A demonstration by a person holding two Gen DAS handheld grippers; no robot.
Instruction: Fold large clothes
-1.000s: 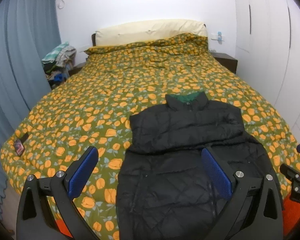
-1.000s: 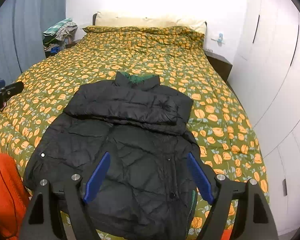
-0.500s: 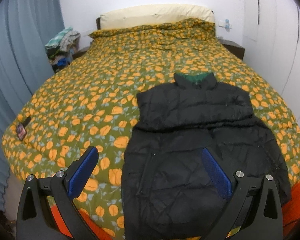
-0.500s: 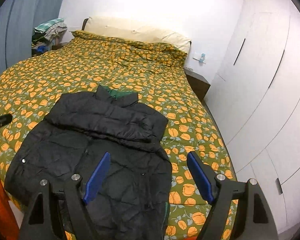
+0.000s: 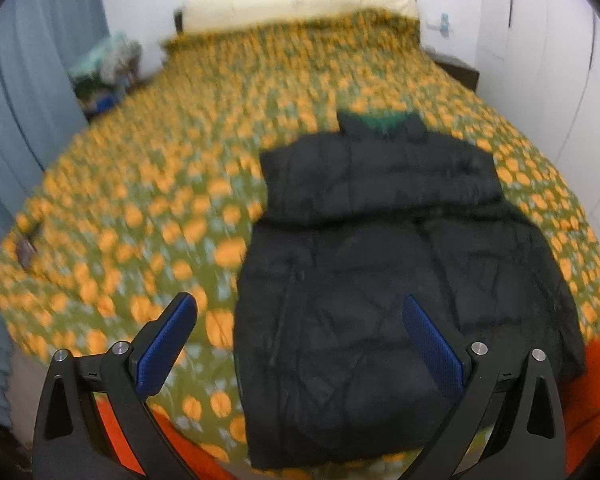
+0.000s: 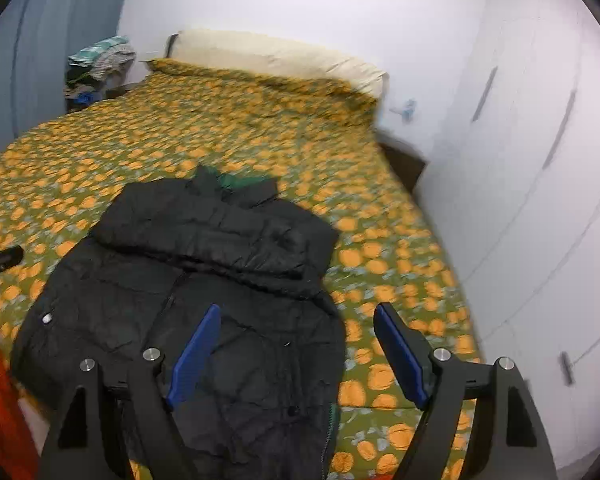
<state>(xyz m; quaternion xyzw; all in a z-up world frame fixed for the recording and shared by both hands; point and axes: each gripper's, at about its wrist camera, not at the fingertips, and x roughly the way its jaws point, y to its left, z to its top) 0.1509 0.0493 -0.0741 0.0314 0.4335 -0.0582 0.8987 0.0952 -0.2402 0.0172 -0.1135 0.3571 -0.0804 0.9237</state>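
Both claws, left (image 5: 300,344) and right (image 6: 296,354), gape empty; black jacket (image 5: 400,272) lies ahead on the bed (image 5: 140,200).

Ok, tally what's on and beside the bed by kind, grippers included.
Black puffer jacket: 1
Floral bedspread: 1
Cream pillow: 1
Pile of clothes: 1
Grippers, left gripper and right gripper: 2
Total: 6

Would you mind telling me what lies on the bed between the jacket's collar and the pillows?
Only bare flowered bedspread lies between the jacket collar and the pillows; the right wrist view shows it best.
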